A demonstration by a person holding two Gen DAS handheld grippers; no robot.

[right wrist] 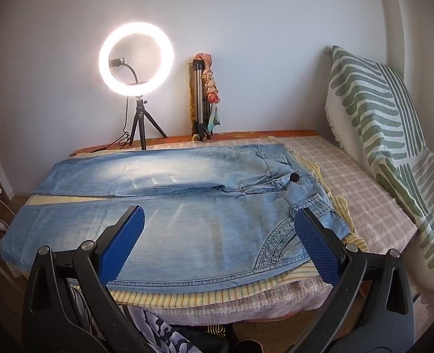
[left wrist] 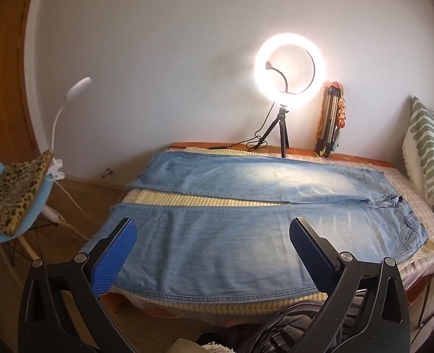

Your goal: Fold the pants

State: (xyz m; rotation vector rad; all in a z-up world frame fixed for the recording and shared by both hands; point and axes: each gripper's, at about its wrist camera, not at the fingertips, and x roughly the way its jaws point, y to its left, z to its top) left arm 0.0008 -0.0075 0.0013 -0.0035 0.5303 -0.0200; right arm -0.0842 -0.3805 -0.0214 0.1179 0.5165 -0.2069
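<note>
Light blue jeans lie flat on the bed, legs spread apart and pointing left, waist to the right. In the right wrist view the jeans show their waistband and a dark button. My left gripper is open and empty, hovering over the near leg close to the bed's front edge. My right gripper is open and empty, over the near leg's upper thigh and front pocket.
A yellow striped cloth lies under the jeans on a pink checked bedspread. A lit ring light on a tripod and a folded tripod stand at the wall. A green patterned pillow is right. A blue chair stands left.
</note>
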